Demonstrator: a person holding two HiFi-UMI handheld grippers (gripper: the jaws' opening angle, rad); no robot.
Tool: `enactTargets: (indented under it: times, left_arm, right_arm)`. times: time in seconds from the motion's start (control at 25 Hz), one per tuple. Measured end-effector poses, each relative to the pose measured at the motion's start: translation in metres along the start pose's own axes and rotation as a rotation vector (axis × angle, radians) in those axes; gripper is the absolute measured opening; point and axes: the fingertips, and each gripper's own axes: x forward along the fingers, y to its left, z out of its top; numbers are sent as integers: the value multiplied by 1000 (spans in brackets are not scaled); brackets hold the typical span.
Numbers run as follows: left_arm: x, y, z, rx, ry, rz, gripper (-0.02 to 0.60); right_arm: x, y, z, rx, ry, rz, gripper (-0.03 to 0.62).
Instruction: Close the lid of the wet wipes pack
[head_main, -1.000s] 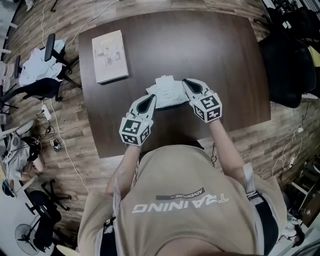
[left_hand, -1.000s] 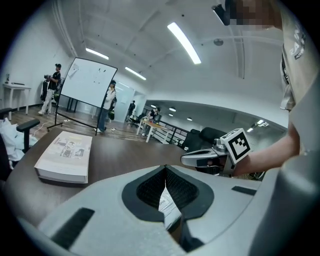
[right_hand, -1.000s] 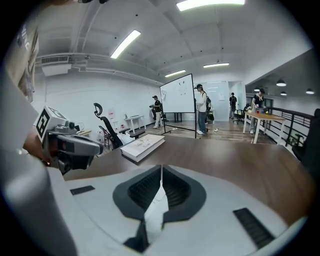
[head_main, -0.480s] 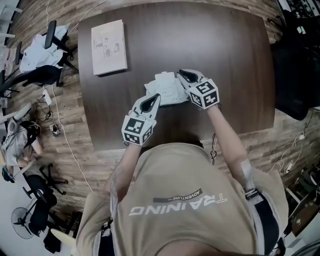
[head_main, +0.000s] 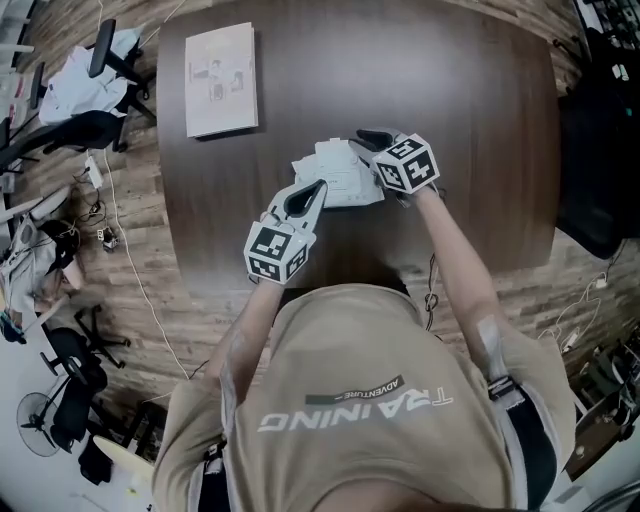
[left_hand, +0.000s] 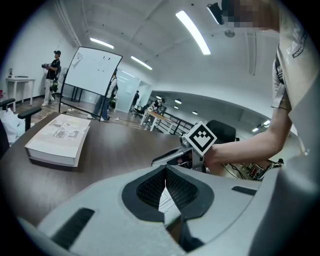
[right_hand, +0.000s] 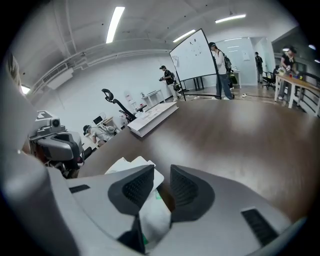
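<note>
The white wet wipes pack (head_main: 335, 172) lies on the dark wooden table (head_main: 450, 90) just in front of the person. My left gripper (head_main: 320, 186) comes in from the near left, and its jaws are shut on the pack's near edge (left_hand: 165, 202), a white strip showing between the pads. My right gripper (head_main: 362, 137) reaches over the pack's far right corner. In the right gripper view its jaws (right_hand: 156, 175) stand a little apart, with the white pack (right_hand: 131, 167) below and between them; I cannot see whether they touch it. The lid's position is hidden.
A white book (head_main: 221, 78) lies at the table's far left corner. Office chairs (head_main: 95, 130) and cables are on the wooden floor to the left. A black bag or chair (head_main: 600, 150) stands right of the table. People stand by a whiteboard (right_hand: 192, 55) far off.
My right gripper has swung from the pack's right side round to its far right corner. The left gripper stays on the near edge. The head view has shifted slightly.
</note>
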Motion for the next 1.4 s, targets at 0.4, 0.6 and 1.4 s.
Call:
enactTargets:
  times: [0.4, 0.6, 1.4]
  left_arm:
    - [-4, 7, -9, -16, -4, 26, 11]
    - [-10, 4, -3, -13, -23, 32, 11]
    - [-43, -20, 9, -8, -67, 12, 11]
  right_arm:
    - [23, 6, -17, 26, 95, 71, 81]
    - [15, 9, -8, 8, 57, 34, 80]
    - [-35, 49, -10, -95, 3, 12, 60]
